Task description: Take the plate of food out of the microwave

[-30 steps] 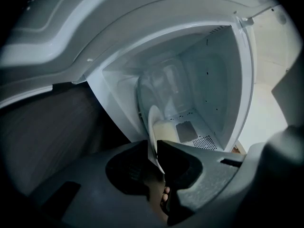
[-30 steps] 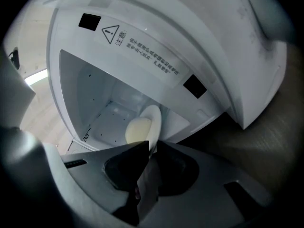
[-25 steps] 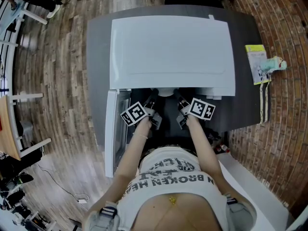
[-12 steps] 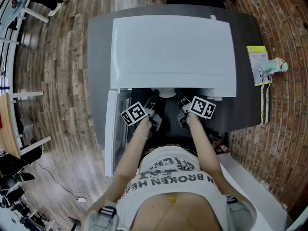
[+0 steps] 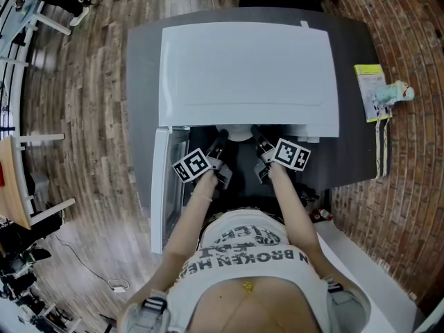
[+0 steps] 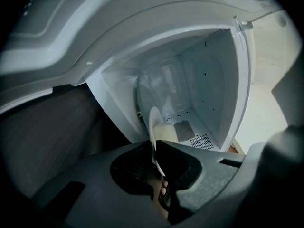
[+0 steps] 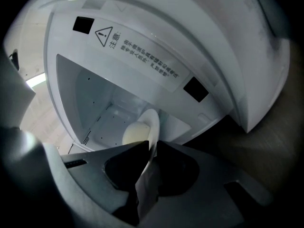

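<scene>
A white plate point(image 6: 153, 122) with a pale lump of food point(image 6: 166, 132) sits in the open white microwave point(image 5: 250, 75), seen edge-on. My left gripper point(image 6: 154, 144) is shut on the plate's near rim, its jaws having just closed onto it. In the right gripper view the same plate point(image 7: 153, 122) and food point(image 7: 135, 133) show, and my right gripper point(image 7: 152, 146) is shut on the rim too, its jaws having just tightened. From the head view both grippers, the left point(image 5: 220, 144) and the right point(image 5: 258, 141), reach into the oven's mouth beside the plate point(image 5: 239, 134).
The microwave door point(image 5: 161, 186) hangs open at the left of the person. The oven stands on a dark grey table point(image 5: 142, 82). A yellow packet point(image 5: 371, 92) lies at the table's right edge. A warning label point(image 7: 137, 51) sits above the oven's mouth.
</scene>
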Available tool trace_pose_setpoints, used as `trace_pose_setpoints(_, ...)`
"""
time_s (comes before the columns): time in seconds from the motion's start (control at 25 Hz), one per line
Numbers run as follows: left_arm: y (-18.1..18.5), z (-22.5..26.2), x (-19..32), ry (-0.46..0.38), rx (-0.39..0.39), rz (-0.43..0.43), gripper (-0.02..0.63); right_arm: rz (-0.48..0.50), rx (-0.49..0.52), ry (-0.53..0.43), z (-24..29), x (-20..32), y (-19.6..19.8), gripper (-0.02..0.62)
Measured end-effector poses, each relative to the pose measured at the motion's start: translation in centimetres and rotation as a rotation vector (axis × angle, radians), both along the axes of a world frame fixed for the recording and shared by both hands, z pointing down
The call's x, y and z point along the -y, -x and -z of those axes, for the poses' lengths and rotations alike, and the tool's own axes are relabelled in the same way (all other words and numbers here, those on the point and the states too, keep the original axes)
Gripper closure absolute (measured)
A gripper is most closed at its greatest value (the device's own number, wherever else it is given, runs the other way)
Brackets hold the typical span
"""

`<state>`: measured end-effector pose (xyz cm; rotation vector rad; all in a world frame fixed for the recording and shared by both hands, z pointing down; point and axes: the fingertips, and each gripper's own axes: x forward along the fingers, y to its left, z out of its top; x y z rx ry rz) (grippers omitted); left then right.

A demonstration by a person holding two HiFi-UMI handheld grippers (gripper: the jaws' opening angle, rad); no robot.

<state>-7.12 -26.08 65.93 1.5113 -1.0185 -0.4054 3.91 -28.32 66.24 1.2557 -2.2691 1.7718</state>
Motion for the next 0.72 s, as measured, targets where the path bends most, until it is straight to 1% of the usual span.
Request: trace_pose_setpoints(0.72,-0.3,0.8,-1.1,-0.022,0.002,-0.003,0.574,0.012,0.003,-0.019,0.8,-0.9,-0.3,0.542)
